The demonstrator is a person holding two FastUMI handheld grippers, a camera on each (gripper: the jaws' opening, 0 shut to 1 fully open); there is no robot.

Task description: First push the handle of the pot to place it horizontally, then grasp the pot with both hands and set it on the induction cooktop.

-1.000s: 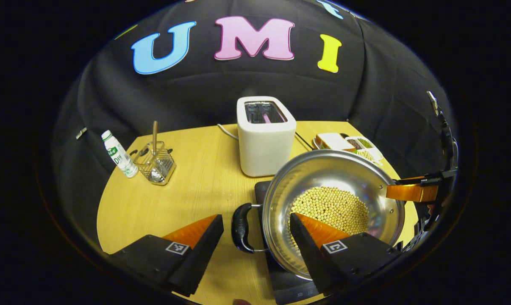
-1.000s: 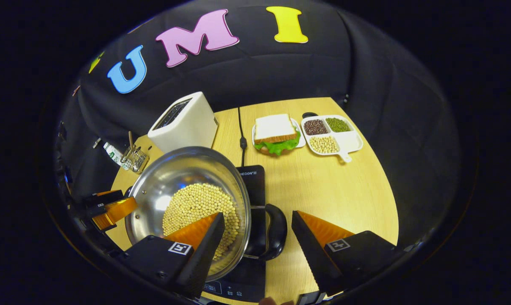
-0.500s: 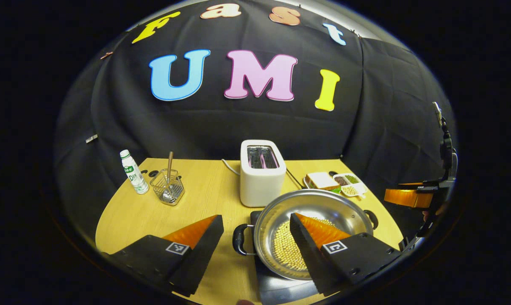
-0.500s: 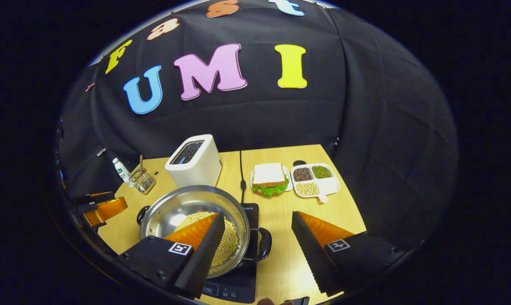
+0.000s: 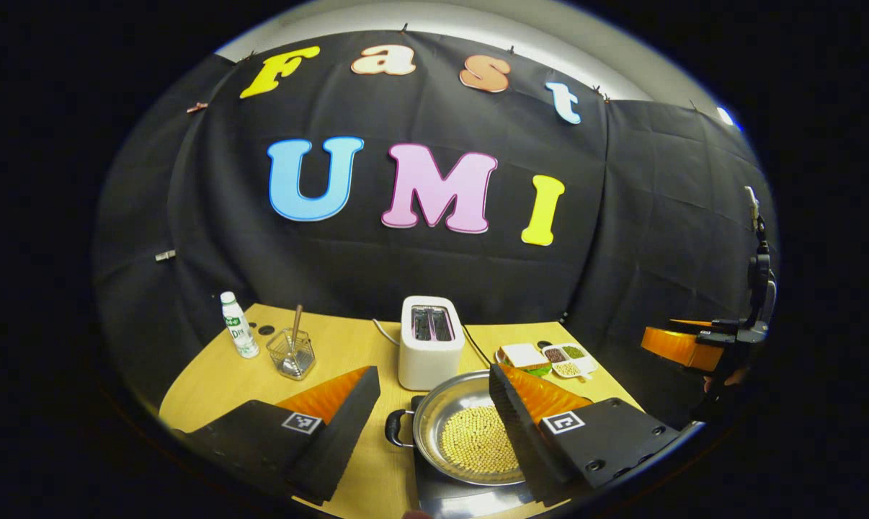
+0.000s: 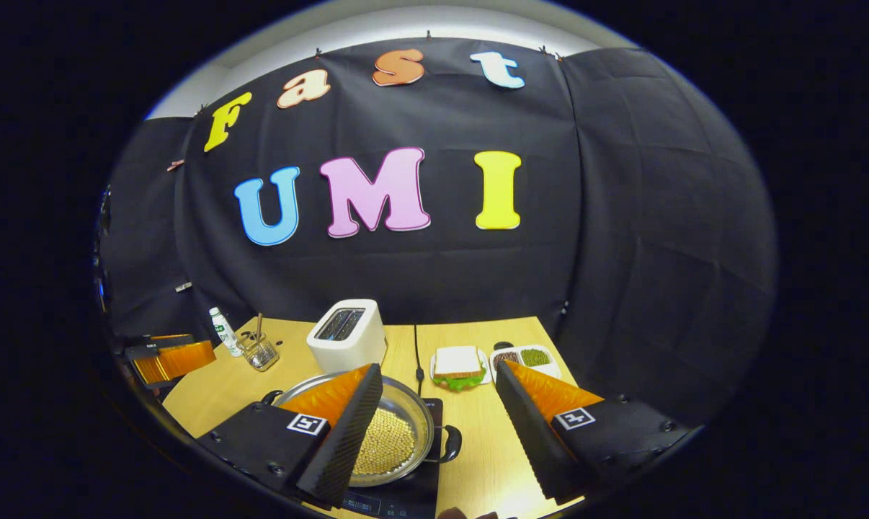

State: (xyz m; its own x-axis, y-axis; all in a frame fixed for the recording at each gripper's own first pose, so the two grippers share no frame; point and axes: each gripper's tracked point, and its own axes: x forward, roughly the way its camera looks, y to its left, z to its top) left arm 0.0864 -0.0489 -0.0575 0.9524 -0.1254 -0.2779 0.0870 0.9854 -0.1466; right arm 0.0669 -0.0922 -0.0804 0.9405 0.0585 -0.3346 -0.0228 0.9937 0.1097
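A: Near us, left hand-held gripper (image 5: 434,404) and right hand-held gripper (image 6: 438,400) are both spread wide, holding nothing.
B: And the pot (image 5: 470,436)?
A: It sits on the induction cooktop (image 6: 406,497) w/ beans inside, on the bench (image 6: 492,461). Behind it we see toaster (image 5: 427,353), sandwich (image 6: 457,364), bottle (image 5: 238,335).

In the left gripper view, one finger (image 5: 521,418) of the gripper covers the right side of the round steel pot of pale beans (image 5: 470,436), and the black induction cooktop (image 5: 434,497) beneath is cut off at the bottom edge. In the right gripper view, a finger (image 6: 348,425) hides the pot's left part, and the small white plastic bottle (image 6: 223,331) has a label too small to make out.
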